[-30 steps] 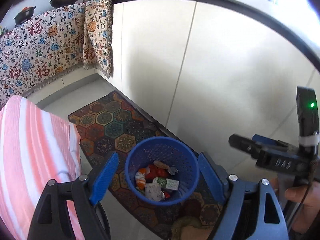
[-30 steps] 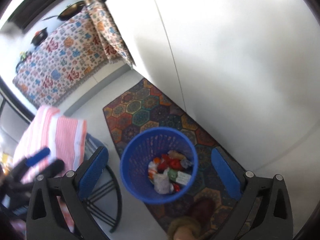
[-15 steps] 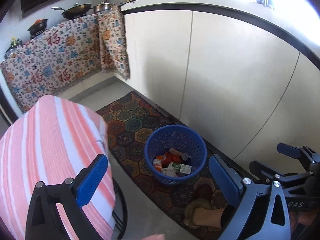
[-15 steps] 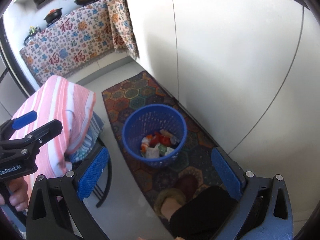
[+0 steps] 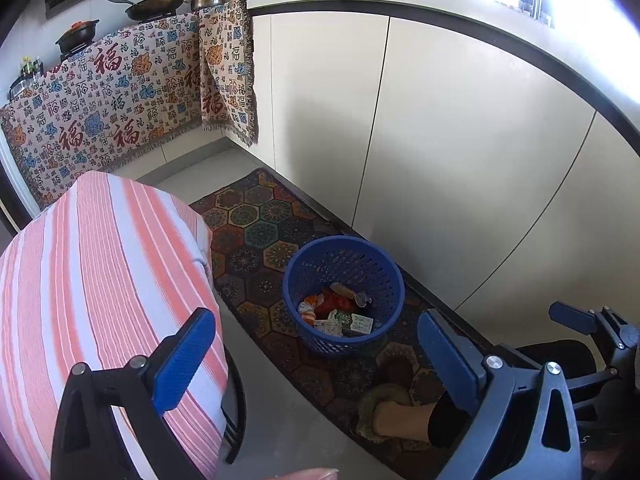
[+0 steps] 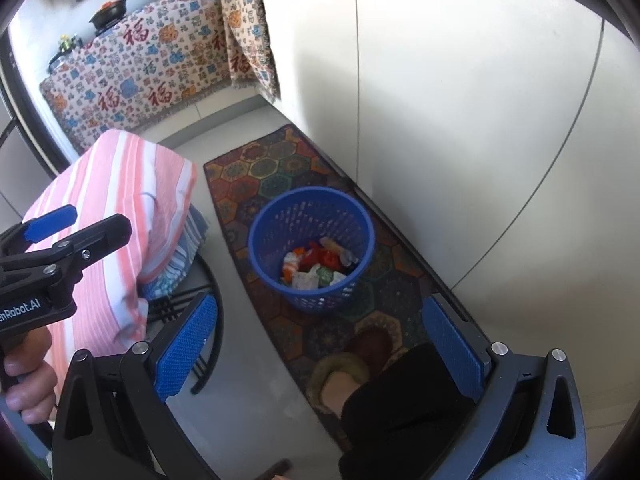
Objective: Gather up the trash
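Kitchen floor now shows wider: both tools, left [image 5: 316, 364] and right [image 6: 320, 344], pulled back at 6 o'clock from the bin [image 5: 344, 294], jaws apart and empty, wrappers [image 5: 338, 312] dropped inside.

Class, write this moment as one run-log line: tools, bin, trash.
left tool: open, empty | right tool: open, empty | blue basket: upright on patterned rug | trash: inside basket

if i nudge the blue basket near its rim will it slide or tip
The blue basket looks like thin perforated plastic holding a few wrappers, so probably light. It narrows toward its base, so a high push may tip it. The patterned rug likely resists sliding.
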